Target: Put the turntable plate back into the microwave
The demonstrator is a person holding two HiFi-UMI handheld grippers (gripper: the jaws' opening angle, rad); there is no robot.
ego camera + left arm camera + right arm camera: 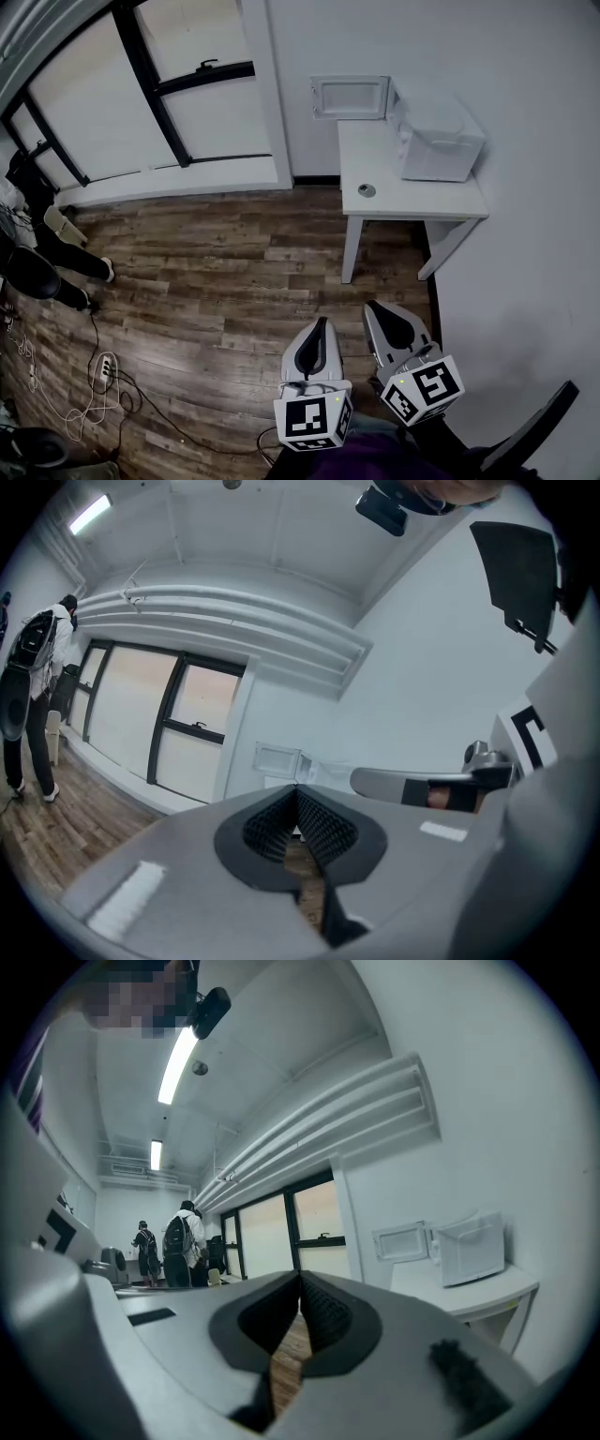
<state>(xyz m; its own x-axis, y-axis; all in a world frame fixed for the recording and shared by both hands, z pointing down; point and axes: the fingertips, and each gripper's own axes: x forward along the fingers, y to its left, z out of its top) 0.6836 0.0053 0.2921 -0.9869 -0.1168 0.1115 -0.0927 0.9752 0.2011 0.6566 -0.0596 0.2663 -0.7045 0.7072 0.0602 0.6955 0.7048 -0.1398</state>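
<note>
Hovering over wood floor: left tongs, right tongs both closed, empty; microwave well ahead on table.

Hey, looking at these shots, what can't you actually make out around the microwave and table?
- Microwave cavity: the head view looks down on its top, so the inside is hidden; it is tiny in the right gripper view.
- Small round item on the table: too small to identify.
- Turntable plate: not recognisable in any view.
</note>
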